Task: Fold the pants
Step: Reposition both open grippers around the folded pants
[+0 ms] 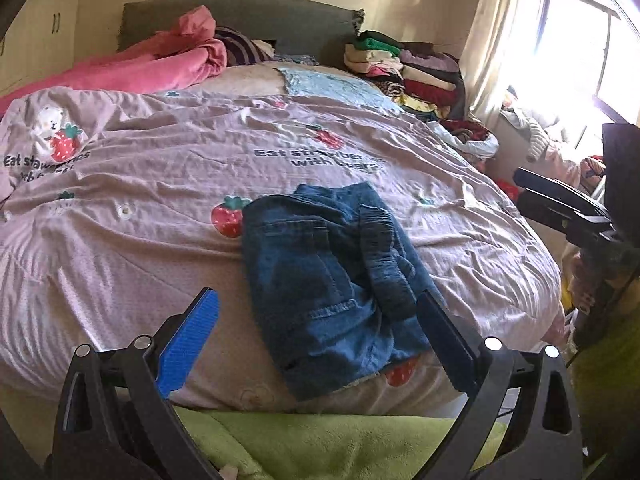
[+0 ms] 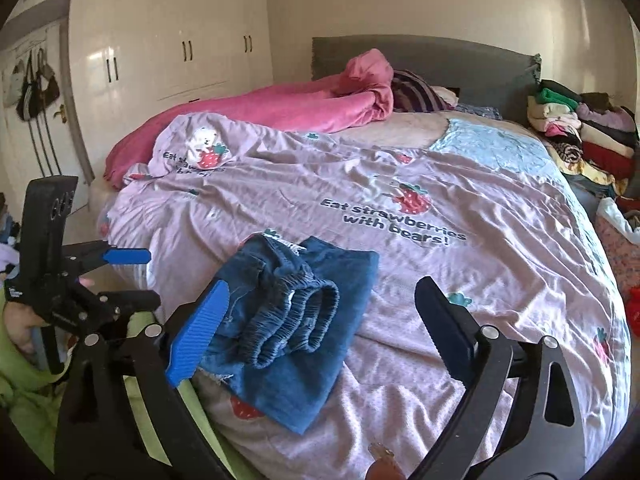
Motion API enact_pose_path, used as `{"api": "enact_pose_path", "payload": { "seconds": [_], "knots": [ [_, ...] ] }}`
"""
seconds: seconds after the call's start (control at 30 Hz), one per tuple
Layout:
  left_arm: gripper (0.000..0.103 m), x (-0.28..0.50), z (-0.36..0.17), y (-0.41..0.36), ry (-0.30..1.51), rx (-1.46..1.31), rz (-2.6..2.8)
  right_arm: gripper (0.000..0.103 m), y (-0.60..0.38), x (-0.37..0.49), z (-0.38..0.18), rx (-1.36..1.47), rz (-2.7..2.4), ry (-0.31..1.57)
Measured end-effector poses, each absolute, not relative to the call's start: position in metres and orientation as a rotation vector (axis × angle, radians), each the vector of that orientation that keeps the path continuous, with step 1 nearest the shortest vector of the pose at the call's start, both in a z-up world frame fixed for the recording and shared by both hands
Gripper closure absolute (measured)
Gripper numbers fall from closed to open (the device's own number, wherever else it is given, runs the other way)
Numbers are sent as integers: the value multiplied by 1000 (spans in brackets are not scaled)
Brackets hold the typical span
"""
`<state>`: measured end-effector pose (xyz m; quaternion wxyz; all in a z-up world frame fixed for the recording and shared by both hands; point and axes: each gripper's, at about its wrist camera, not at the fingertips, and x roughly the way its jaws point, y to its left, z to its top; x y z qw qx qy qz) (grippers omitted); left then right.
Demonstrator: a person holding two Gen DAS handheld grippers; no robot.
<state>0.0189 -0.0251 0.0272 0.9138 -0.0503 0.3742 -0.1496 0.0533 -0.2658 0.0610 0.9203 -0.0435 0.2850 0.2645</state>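
Note:
Folded blue denim pants (image 1: 332, 280) lie on the lilac strawberry-print bedspread (image 1: 160, 216) near the bed's front edge. In the right wrist view the pants (image 2: 292, 320) show their elastic waistband on top. My left gripper (image 1: 320, 312) is open and empty, held just above the near edge of the pants. My right gripper (image 2: 320, 304) is open and empty, over the pants' near right side. The right gripper also shows in the left wrist view (image 1: 560, 204) at the right, clear of the bed. The left gripper shows in the right wrist view (image 2: 120, 258) at the left.
A pink blanket (image 1: 160, 64) lies bunched at the head of the bed. A stack of folded clothes (image 1: 408, 68) sits at the far right corner. White wardrobes (image 2: 168, 44) stand to the left. A green cloth (image 1: 320, 440) lies below the bed's front edge.

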Motion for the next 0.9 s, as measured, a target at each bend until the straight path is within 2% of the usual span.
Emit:
{"api": "enact_pose_path", "payload": {
  "seconds": [0.9],
  "knots": [
    [5,37,9,-8,817,-125,-219,11,-269,68,33,-68,500,657]
  ]
}}
